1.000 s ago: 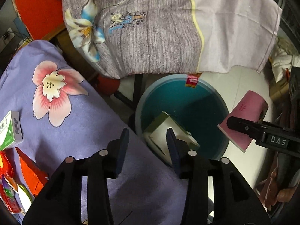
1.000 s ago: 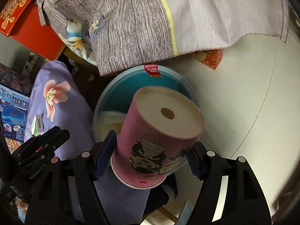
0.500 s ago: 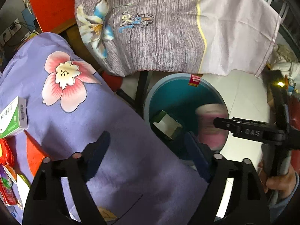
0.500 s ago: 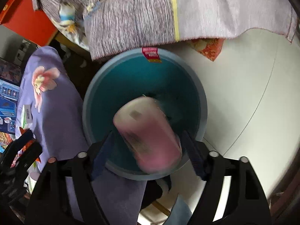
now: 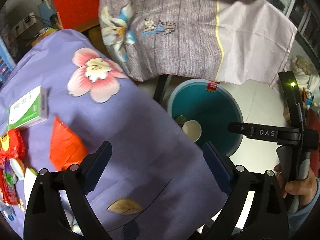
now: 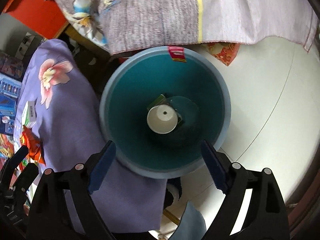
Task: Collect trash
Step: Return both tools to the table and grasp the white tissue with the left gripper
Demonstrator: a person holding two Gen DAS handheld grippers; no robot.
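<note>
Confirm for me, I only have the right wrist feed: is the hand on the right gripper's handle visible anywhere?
Observer: Yes. The left wrist view shows a hand gripping the right gripper's grey handle; jaws opening, nothing between them.
Operator: Left gripper carrying anything?
Observer: No. The left gripper is empty, jaws opening over the purple flowered cloth.
Operator: Trash left on the cloth?
Observer: A white and green carton lies flat beside a flat orange packet; your view shows both only small.
</note>
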